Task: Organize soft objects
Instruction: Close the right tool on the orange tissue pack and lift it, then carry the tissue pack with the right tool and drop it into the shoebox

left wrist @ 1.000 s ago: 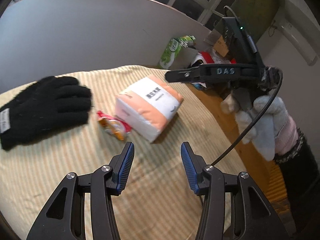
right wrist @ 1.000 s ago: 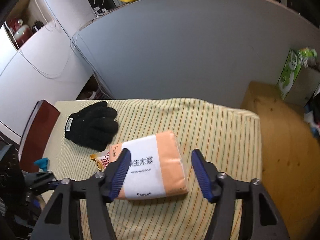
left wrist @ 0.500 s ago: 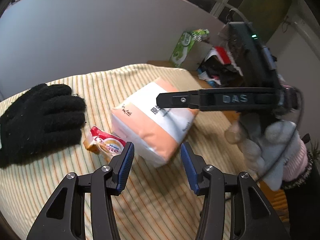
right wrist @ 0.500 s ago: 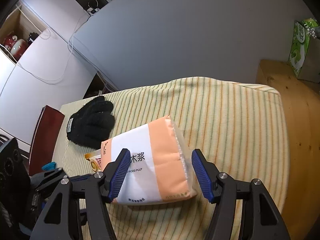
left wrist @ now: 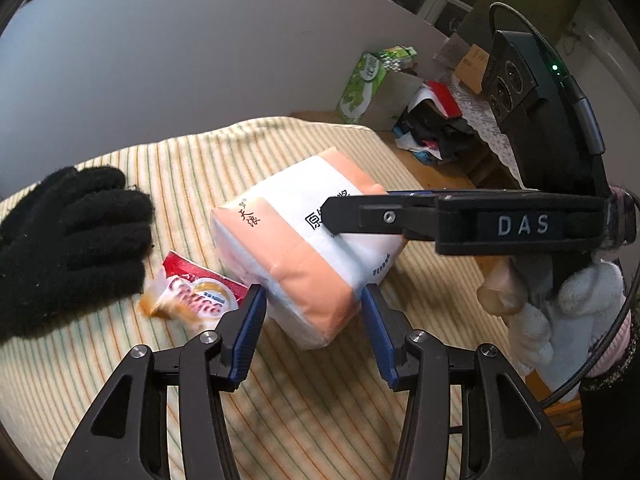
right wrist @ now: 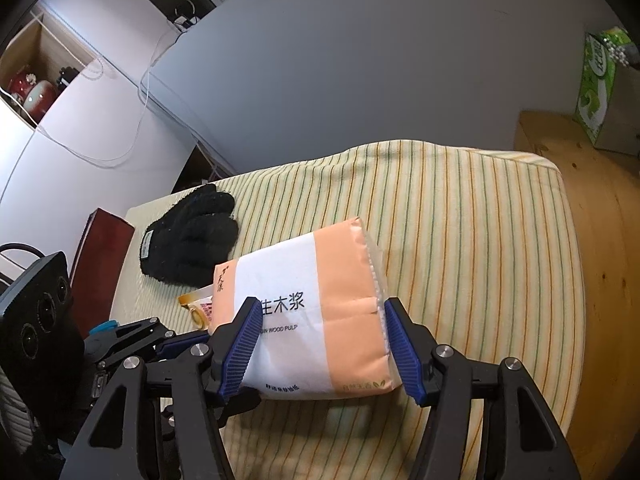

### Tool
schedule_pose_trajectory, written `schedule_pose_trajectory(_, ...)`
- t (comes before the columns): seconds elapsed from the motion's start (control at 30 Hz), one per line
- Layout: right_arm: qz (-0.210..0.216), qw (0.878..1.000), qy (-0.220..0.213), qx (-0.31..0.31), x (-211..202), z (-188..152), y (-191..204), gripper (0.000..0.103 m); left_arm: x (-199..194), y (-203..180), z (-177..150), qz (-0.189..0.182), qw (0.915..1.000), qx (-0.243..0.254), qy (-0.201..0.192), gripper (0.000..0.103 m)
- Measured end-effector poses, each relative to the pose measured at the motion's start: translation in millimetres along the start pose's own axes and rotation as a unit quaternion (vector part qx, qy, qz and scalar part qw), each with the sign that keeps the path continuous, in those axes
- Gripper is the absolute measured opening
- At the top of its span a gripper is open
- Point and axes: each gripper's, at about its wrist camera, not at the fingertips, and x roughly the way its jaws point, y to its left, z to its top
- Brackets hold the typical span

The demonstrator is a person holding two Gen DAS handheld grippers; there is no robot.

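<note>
Left gripper: pitched steeply down toward the striped cloth; jaws released, parted about halfway, nothing pressed between the blue pads.
Right gripper: also angled down, coming in from the far side; seen in the left wrist view as a black bar marked DAS lying across the top of the pack.
Right hand: in a pale knitted glove with a pink cuff, wrapped round the gripper handle.
Right jaws: straddling the pack, one pad at each side; whether the pads press on the wrapper, cannot tell.
Tissue pack: orange and white, tilted, on the cloth; its near corner sits in the gap ahead of the left jaws, not touching either pad.
Snack packet: red and white, just beside the pack's left end, close to the left pad.
Black glove: flat on the cloth, further left, near the packet.
Bench: bare wood beyond the cloth edge.
</note>
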Motion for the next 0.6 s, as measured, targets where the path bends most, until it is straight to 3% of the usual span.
schedule_pose_trajectory(0.3, 0.008, 0.998, -0.053, 0.032, -44, -29, 18, 0.055, -39, -18, -13, -0.017, 0.9988, 0.035, -0.031, 0.047)
schedule_pose_trajectory(0.6, -0.01, 0.997, -0.075, -0.004, -73, -45, 71, 0.055, -94, -12, -34, -0.022, 0.9966, 0.035, -0.071, 0.047)
